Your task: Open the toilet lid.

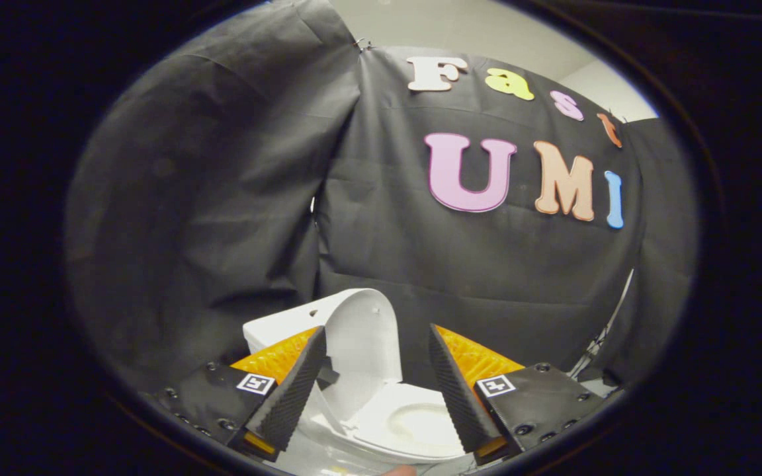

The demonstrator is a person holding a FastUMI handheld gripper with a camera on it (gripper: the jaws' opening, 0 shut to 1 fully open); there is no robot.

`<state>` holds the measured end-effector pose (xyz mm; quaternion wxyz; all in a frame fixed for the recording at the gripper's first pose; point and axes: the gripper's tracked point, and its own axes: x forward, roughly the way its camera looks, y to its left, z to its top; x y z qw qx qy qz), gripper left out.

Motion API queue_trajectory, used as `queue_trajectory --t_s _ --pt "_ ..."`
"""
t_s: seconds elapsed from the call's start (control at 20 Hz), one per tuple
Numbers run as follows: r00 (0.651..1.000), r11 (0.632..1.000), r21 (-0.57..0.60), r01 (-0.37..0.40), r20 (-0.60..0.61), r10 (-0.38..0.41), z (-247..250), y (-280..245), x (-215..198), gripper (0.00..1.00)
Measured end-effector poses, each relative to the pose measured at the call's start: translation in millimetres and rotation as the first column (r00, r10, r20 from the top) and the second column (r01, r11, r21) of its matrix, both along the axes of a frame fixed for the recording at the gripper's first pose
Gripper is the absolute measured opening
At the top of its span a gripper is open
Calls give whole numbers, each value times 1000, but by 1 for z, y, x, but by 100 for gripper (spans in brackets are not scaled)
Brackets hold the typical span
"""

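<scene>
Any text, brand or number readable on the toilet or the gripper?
On the toilet: none readable; the raised lid and seat are plain white.
On the gripper: no words; each finger's mount bears a square black-and-white marker, a pattern, not text.
Its fingers stand open, the lid just beyond them.

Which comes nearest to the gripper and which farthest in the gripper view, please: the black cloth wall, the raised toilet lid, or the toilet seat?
From the open gripper:
1. Toilet seat, just ahead, low between the fingers.
2. Toilet lid, upright behind the seat, nearer the left finger.
3. Black cloth wall, well beyond the toilet.
</scene>
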<state>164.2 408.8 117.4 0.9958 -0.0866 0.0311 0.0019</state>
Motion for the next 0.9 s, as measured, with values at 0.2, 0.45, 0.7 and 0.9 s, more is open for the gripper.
queue_trajectory --t_s 0.2,0.45,0.7,0.9 --pt "998 999 13 39 39 -40 16 -50 -24 95" --pt "996 998 37 46 69 -48 26 -88 -56 95" --pt "999 999 50 -6 34 4 16 -104 -77 95" --pt "999 999 0 -46 2 46 9 -116 -92 95"
